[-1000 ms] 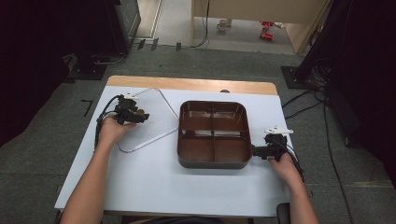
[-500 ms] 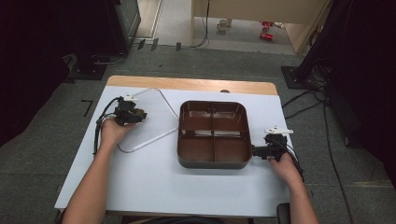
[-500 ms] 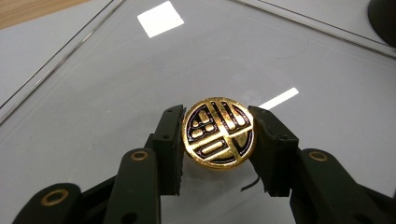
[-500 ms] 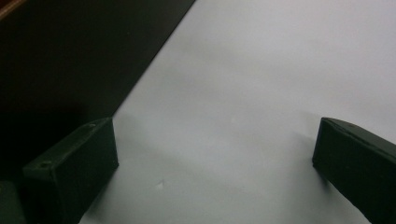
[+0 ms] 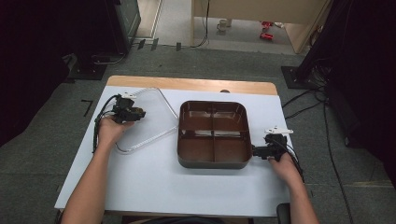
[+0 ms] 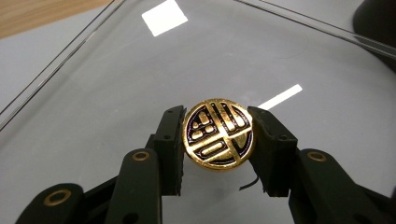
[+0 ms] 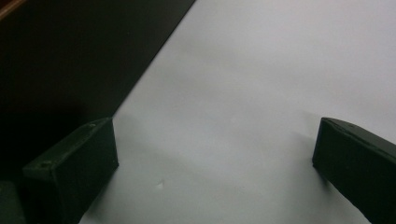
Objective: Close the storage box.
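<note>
- The person's left forearm comes in from the near left edge of the high view and slants up and slightly right across the white table (image 5: 154,186), with the wrist almost in line with the arm.
- The left hand (image 5: 108,131) wraps the body of the left gripper (image 5: 135,112) from behind, and the gripper points right and a little far, over the left part of the table.
- Under it lies a clear lid (image 5: 144,122), flat on the table, just left of the tray.
- In the left gripper view the two black jaws have just been closing and now pinch a round gold knob (image 6: 218,134) with a dark pattern, one pad on each side of it; the knob sits on the clear lid's top (image 6: 116,79).
- The brown tray (image 5: 213,161) with four compartments stands at the table's middle, its near right corner just beside the right gripper.
- The right gripper (image 5: 258,151) lies low at the tray's near right corner and points left at the tray's wall.
- The right hand (image 5: 282,165) grips it from the near right, and the right forearm runs down to the near edge of the high view.
- In the right gripper view its jaws stand spread wide over bare table with nothing between them, the tray's dark wall (image 7: 70,60) close at the left.
</note>
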`<action>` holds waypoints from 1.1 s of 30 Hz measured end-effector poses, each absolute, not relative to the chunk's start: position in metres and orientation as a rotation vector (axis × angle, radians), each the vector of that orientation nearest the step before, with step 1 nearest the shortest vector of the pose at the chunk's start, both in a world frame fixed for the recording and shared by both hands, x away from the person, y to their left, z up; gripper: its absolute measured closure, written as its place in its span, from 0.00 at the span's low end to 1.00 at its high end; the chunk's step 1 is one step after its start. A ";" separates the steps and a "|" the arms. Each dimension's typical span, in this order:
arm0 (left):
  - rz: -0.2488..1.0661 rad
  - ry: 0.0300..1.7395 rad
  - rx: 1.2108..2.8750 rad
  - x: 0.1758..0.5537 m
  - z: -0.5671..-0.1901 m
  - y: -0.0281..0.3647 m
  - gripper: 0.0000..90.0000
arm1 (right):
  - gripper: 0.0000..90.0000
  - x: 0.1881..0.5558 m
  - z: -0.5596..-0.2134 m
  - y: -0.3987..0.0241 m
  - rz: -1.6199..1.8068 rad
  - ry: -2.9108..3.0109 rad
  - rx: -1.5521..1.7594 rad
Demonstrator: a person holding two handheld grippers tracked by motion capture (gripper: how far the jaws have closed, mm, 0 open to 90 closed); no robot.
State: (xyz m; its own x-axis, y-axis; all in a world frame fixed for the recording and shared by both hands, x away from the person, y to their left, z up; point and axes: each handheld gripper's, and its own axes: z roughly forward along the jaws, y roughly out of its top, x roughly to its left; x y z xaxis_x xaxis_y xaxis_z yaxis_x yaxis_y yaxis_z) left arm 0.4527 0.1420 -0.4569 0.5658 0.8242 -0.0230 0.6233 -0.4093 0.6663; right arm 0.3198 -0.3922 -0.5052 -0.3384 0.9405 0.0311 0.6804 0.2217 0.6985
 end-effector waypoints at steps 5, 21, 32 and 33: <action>0.410 1.150 2.162 0.448 -0.444 0.144 0.66 | 0.00 0.320 -0.505 -0.392 0.883 2.102 1.498; 0.430 1.037 2.096 0.418 -0.373 0.135 0.66 | 0.00 0.320 -0.505 -0.392 0.883 2.103 1.497; 0.387 0.845 2.091 0.395 -0.342 0.085 0.66 | 0.00 0.320 -0.505 -0.392 0.885 2.100 1.499; 0.383 0.826 2.093 0.394 -0.342 0.080 0.66 | 0.00 0.320 -0.505 -0.392 0.884 2.102 1.498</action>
